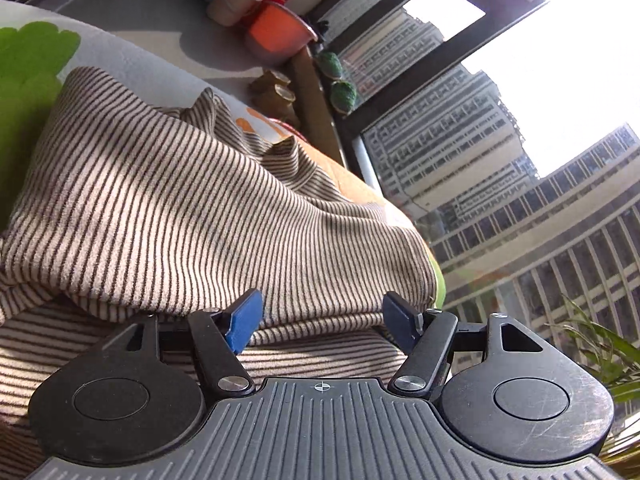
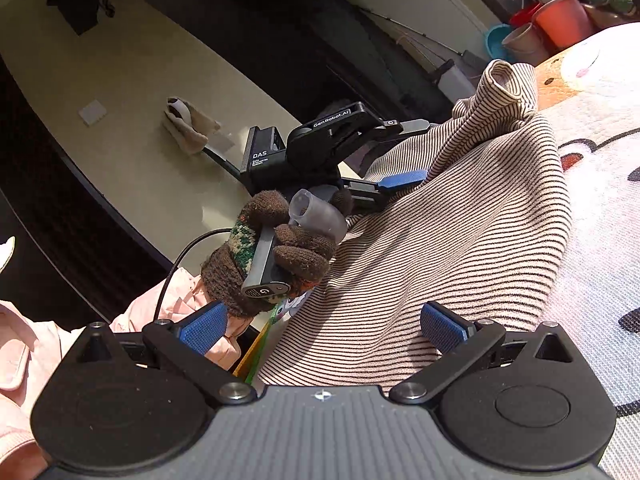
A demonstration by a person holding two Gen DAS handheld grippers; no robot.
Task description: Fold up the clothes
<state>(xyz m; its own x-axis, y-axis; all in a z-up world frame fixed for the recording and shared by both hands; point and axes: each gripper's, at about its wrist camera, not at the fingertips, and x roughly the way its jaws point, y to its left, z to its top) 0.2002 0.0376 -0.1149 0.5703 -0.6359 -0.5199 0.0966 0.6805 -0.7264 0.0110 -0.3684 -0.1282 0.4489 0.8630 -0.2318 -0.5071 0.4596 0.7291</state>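
Observation:
A brown-and-cream striped garment (image 1: pixel 180 208) lies bunched in folds on a patterned mat (image 1: pixel 36 64). My left gripper (image 1: pixel 320 320) is open, its blue pads on either side of a folded edge of the garment, pressed close to it. In the right wrist view the same striped garment (image 2: pixel 460 248) drapes over the mat (image 2: pixel 600 184). My right gripper (image 2: pixel 324 328) is open, with its right pad against the cloth's near edge. The left gripper's body (image 2: pixel 332 144) shows beyond, held by a gloved hand (image 2: pixel 280 252), one blue finger at the cloth.
Plastic buckets and pots (image 1: pixel 256 12) stand on the floor beyond the mat, near a large window (image 1: pixel 500 160). A plant (image 1: pixel 600 344) is at the right. A pink sleeve (image 2: pixel 52 344) is at the lower left of the right wrist view.

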